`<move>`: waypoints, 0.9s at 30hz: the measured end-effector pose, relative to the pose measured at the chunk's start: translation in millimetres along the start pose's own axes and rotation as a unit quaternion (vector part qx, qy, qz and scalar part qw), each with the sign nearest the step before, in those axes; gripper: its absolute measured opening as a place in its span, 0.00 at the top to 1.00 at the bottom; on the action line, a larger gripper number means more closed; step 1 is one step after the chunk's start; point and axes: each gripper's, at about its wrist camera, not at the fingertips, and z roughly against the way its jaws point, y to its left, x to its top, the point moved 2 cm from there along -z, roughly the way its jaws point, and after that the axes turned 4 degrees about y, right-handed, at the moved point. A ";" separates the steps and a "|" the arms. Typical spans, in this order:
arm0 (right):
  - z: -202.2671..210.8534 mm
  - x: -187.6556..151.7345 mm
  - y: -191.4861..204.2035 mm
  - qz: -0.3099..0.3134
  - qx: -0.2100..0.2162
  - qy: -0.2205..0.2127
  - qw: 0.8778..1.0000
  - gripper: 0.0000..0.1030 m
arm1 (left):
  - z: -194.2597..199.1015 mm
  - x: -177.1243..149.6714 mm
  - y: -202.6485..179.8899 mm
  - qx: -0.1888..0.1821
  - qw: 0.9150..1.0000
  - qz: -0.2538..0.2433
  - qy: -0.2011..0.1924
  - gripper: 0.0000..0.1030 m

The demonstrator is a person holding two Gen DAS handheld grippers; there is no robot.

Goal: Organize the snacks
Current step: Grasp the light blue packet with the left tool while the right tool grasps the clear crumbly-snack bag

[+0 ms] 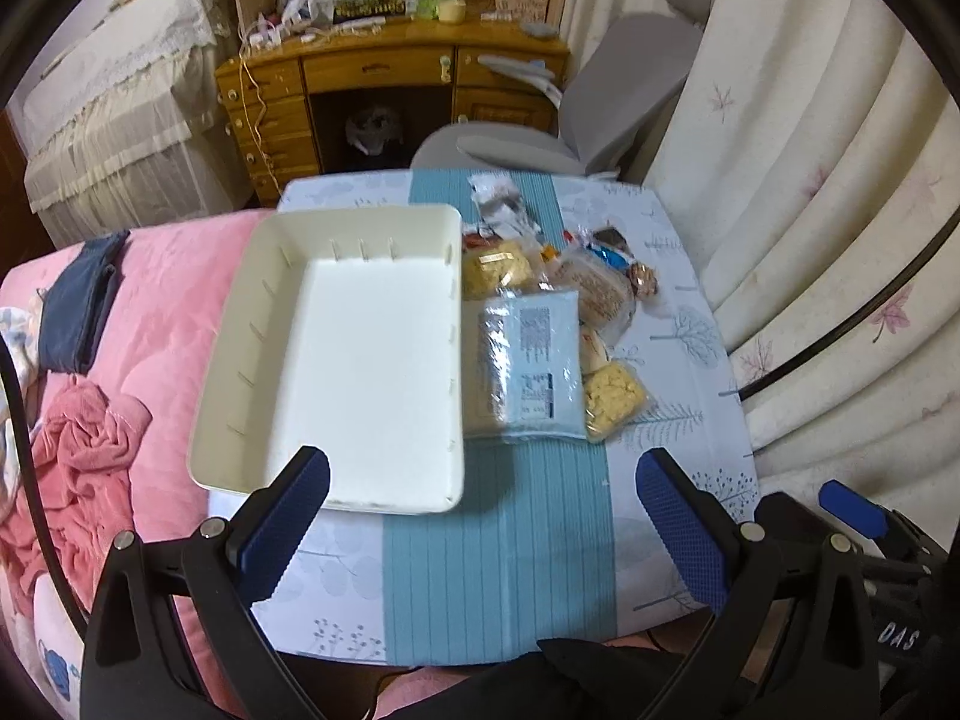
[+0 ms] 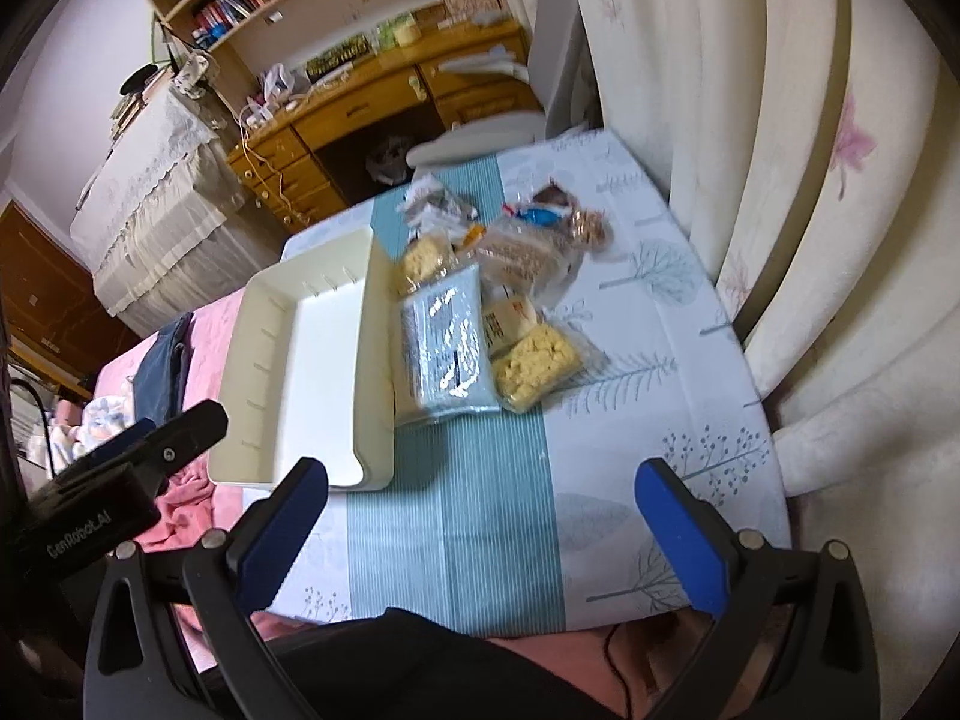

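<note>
An empty cream plastic bin (image 1: 252, 360) (image 2: 252, 354) sits on the left of a small table with a leaf-print cloth. To its right lies a heap of wrapped snacks: a large pale-blue packet (image 1: 531, 360) (image 2: 447, 348), yellow crumbly cakes in clear wrap (image 1: 615, 399) (image 2: 537, 369), a second yellow cake (image 1: 495, 270) (image 2: 423, 255), a brown bread pack (image 1: 594, 288) (image 2: 522, 258) and small wrappers behind. My left gripper (image 1: 480, 480) hovers open above the table's near part, nothing between its fingers. My right gripper (image 2: 480, 480) is open too, empty, near the front edge.
The table (image 1: 498, 570) (image 2: 690, 324) stands on a pink bed cover (image 1: 156, 324) with clothes on it. Cream curtains (image 1: 810, 210) hang along the right. A grey chair (image 1: 600, 90) and a wooden desk (image 1: 372, 72) stand beyond the table. The other gripper's body (image 2: 120, 480) shows at left.
</note>
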 end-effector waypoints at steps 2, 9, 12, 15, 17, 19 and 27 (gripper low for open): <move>-10.5 7.4 -15.8 -0.021 0.014 0.025 0.999 0.00 | -10.6 3.8 -9.7 0.003 1.000 0.000 0.014 0.01; -53.7 23.2 -64.5 -0.107 0.061 0.116 0.985 0.02 | -42.6 20.9 -34.7 0.029 0.999 -0.004 0.042 0.01; -74.0 31.2 -83.2 -0.145 0.079 0.153 0.974 0.03 | -59.0 30.1 -45.2 0.039 0.998 -0.007 0.048 0.01; -92.3 42.2 -99.0 -0.184 0.102 0.179 0.961 0.03 | -74.9 38.8 -52.6 0.043 0.998 -0.010 0.051 0.01; -104.4 49.1 -109.1 -0.209 0.115 0.193 0.952 0.03 | -88.0 45.3 -58.9 0.050 0.997 -0.011 0.050 0.01; -115.9 55.9 -115.6 -0.232 0.126 0.205 0.942 0.04 | -101.1 50.6 -63.8 0.059 0.997 -0.010 0.054 0.01; -169.4 75.8 -132.0 -0.320 0.143 0.253 0.902 0.04 | -151.8 69.6 -75.6 0.077 0.995 0.002 0.061 0.01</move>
